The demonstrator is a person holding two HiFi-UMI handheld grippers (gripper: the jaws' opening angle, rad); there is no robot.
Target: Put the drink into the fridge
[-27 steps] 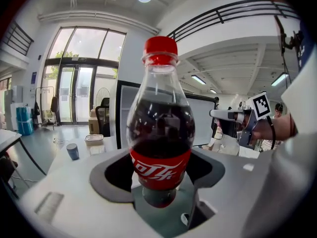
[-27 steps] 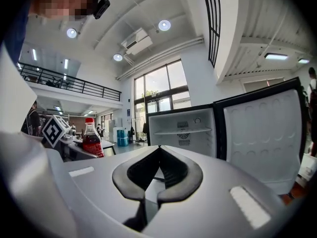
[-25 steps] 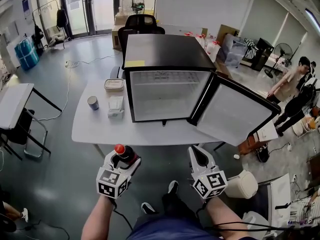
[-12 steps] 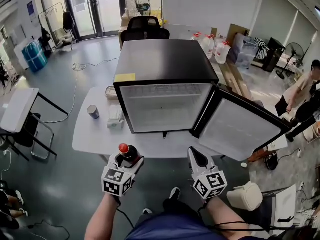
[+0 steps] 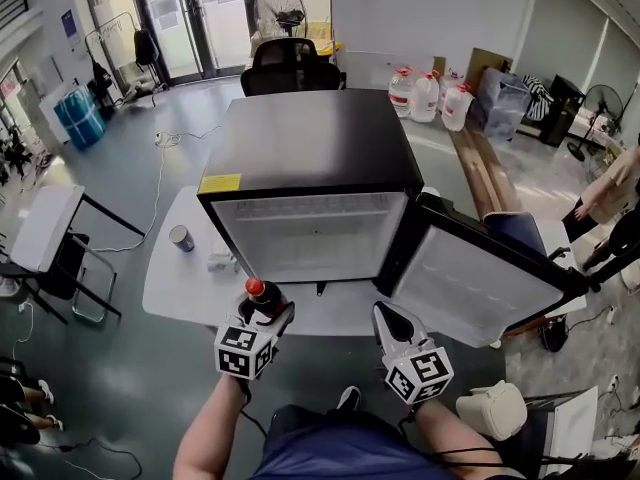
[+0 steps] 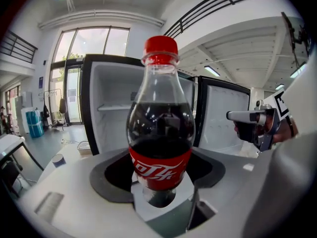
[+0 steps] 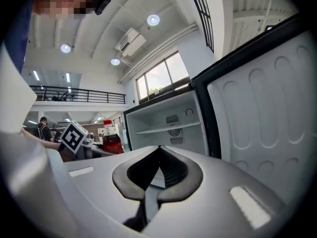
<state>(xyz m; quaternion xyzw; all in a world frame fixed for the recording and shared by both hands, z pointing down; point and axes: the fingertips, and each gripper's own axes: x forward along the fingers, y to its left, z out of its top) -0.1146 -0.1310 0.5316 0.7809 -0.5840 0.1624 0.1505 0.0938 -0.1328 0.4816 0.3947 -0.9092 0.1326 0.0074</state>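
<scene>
A cola bottle [image 6: 159, 133] with a red cap and red label stands upright in my left gripper [image 5: 262, 313], whose jaws are shut on its lower body; it also shows as a small bottle [image 7: 111, 138] in the right gripper view. The black mini fridge [image 5: 310, 158] stands on the white table [image 5: 180, 278] with its door [image 5: 480, 273] swung open to the right, and its white interior [image 6: 116, 118] with one shelf is bare. My right gripper [image 5: 393, 320] is shut with nothing in it, in front of the door.
A paper cup [image 5: 181, 238] and a small white item [image 5: 220, 261] sit on the table left of the fridge. An office chair [image 5: 290, 63] stands behind it. Water jugs [image 5: 425, 93] stand at the back right, a folding table [image 5: 40, 228] at the left.
I have moved closer to the fridge; it now fills more of the head view. Both grippers have risen toward the table's front edge, with the bottle still held.
</scene>
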